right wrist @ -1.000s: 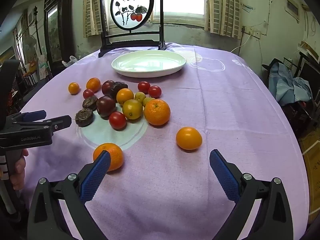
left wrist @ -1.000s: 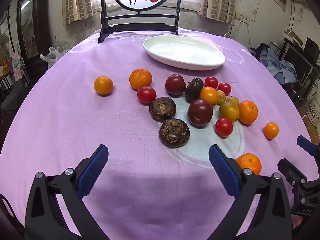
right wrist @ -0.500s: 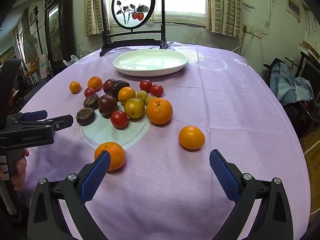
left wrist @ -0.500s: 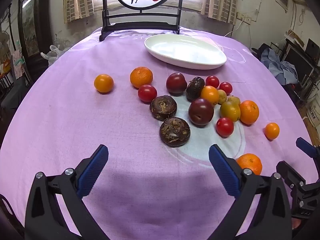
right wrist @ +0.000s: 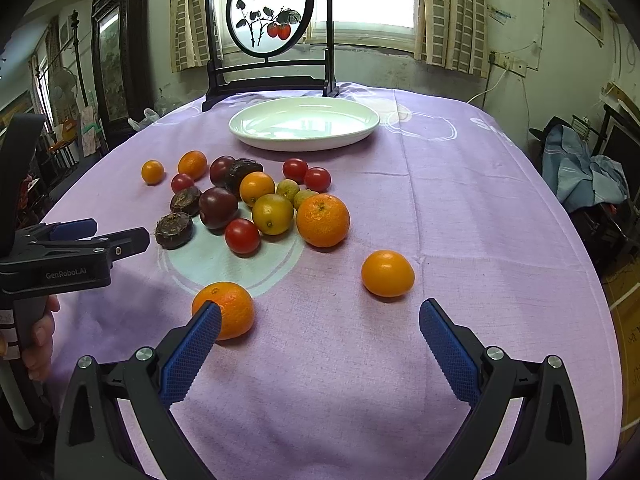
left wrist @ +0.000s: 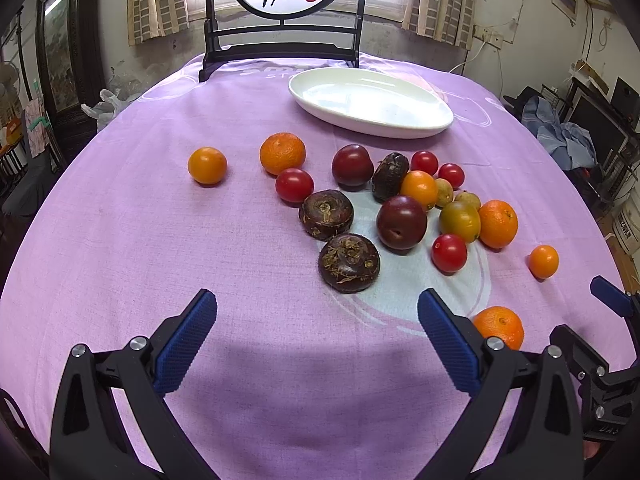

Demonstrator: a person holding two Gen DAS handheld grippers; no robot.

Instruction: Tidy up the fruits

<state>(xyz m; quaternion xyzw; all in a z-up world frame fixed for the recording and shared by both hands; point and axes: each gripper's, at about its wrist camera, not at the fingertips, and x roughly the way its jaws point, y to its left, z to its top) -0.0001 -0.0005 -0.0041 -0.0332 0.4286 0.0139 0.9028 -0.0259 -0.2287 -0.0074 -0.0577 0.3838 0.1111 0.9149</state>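
Observation:
Several fruits lie loose on the purple tablecloth: oranges, red tomatoes, dark plums and brown water chestnuts. An empty white oval plate (left wrist: 370, 102) stands behind them, also in the right wrist view (right wrist: 304, 122). My left gripper (left wrist: 316, 320) is open and empty, just short of the nearest brown chestnut (left wrist: 349, 263). My right gripper (right wrist: 318, 332) is open and empty; an orange (right wrist: 224, 310) sits by its left finger and a smaller orange (right wrist: 387, 273) lies ahead to the right. The left gripper also shows from the side in the right wrist view (right wrist: 116, 240).
A black-framed round painted screen (right wrist: 270, 16) stands at the table's far edge behind the plate. The tablecloth (left wrist: 120, 240) drops off on all sides. Clothes and furniture (right wrist: 584, 168) crowd the room to the right.
Both grippers have moved slightly forward toward the fruits, so the fruits sit a little closer and lower in both views. Both stay open. No fruit has moved.

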